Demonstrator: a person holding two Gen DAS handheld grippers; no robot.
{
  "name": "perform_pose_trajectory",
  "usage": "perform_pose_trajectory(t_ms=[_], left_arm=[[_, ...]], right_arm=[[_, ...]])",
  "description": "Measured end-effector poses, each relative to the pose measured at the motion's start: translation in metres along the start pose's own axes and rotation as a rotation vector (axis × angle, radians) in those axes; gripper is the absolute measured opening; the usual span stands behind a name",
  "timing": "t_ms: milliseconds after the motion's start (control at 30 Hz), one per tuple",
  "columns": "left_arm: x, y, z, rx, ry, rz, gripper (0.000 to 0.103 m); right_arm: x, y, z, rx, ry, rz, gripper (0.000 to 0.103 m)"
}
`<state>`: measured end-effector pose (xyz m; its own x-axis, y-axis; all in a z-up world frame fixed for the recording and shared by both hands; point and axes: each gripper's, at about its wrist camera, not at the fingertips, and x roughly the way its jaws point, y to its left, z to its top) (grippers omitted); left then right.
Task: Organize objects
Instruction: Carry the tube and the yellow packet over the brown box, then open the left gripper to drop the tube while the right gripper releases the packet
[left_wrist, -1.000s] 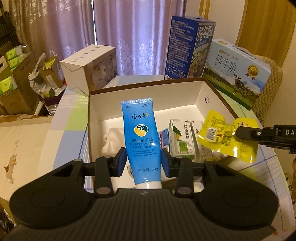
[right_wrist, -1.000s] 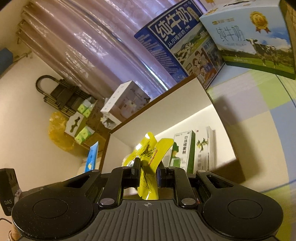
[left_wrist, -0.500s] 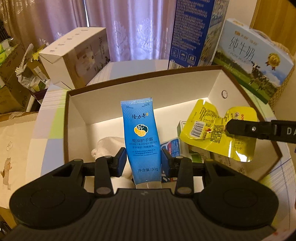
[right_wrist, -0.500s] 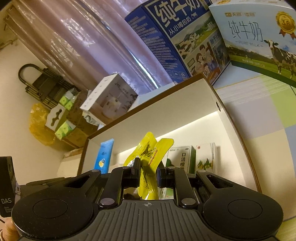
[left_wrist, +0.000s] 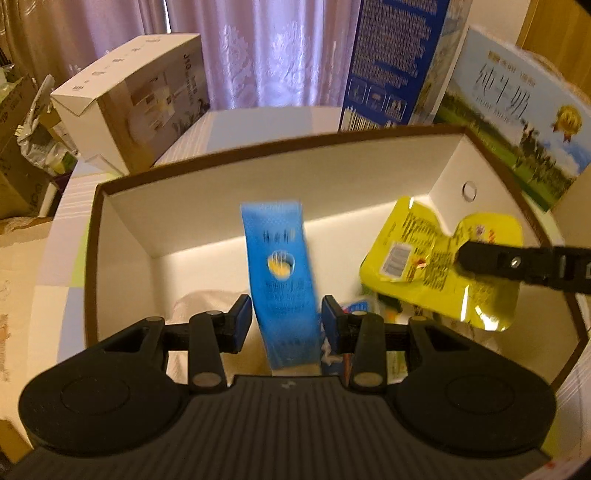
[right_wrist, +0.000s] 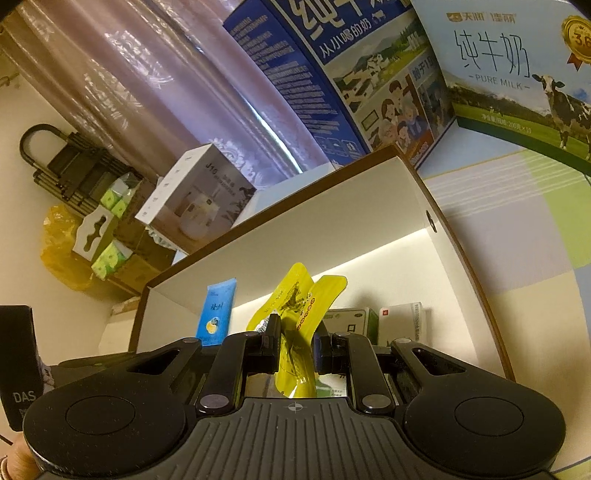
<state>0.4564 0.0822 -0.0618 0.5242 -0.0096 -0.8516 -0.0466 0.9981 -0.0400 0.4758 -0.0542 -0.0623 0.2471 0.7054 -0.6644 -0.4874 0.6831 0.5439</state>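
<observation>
Left wrist view first: our left gripper (left_wrist: 286, 319) has its blue-padded fingers (left_wrist: 242, 319) standing apart on either side of the blue plastic hand-cream tube (left_wrist: 280, 280). A sliver of gap shows on each side, and the tube is motion-blurred, so we judge it has been let go and is dropping, though we cannot rule out a light touch. The tube stands nearly upright, crimped end up, over the middle of the open white cardboard box with a brown rim (left_wrist: 221, 192); holding it vertical there would let it fall into bare floor rather than onto the things already packed.

Below and left of the tube lies a crumpled white cloth (left_wrist: 201, 306), and to the right of the fingers we glimpse small printed cartons (left_wrist: 352, 308), mostly hidden.

In the right wrist view, our right gripper (right_wrist: 295, 347) is clamped on the yellow foil snack pouch (right_wrist: 295, 314), pinching it by its lower part so that the pouch fans upward between the fingers. From the left camera the same pouch (left_wrist: 436, 258) hangs above the box's right half, clear of the floor, held waiting over the cartons (right_wrist: 354, 325) that stand along the right side.

Outward again, beyond the box's far wall stand a tall blue milk carton case (left_wrist: 391, 62) and a pale blue milk gift case with a cow (right_wrist: 517, 74), and at the left a white product box (left_wrist: 140, 99) on the table, before lilac curtains (left_wrist: 266, 48).

We judge the pouch's release into the right half comes next.
</observation>
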Motion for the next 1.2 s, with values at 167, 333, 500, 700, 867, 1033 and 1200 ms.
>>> perform_pose_trajectory(t_ms=[167,333,500,700,867,1033,1200], left_arm=[[-0.002,0.003,0.005,0.007,-0.020,0.019,0.054],[-0.002,0.012,0.003,-0.007,-0.004,0.049,0.060],[-0.007,0.020,-0.002,-0.022,0.000,0.055,0.068],[-0.021,0.019,-0.010,-0.012,-0.009,0.051,0.077],[-0.032,0.017,-0.016,-0.015,-0.013,0.039,0.081],[-0.045,0.012,-0.020,-0.011,-0.026,0.032,0.082],[-0.060,0.010,-0.026,-0.021,-0.048,0.028,0.084]], right_arm=[[0.005,-0.002,0.004,-0.001,0.002,-0.007,0.013],[0.007,-0.003,0.007,0.020,-0.011,0.006,0.013],[0.009,0.000,0.016,0.054,-0.041,0.063,0.029],[-0.002,0.006,0.014,0.012,-0.057,0.037,0.052],[-0.011,0.003,0.005,-0.007,-0.027,-0.012,0.053],[-0.023,0.001,-0.006,-0.025,-0.015,-0.036,0.054],[-0.040,0.003,-0.017,-0.046,-0.013,-0.044,0.054]])
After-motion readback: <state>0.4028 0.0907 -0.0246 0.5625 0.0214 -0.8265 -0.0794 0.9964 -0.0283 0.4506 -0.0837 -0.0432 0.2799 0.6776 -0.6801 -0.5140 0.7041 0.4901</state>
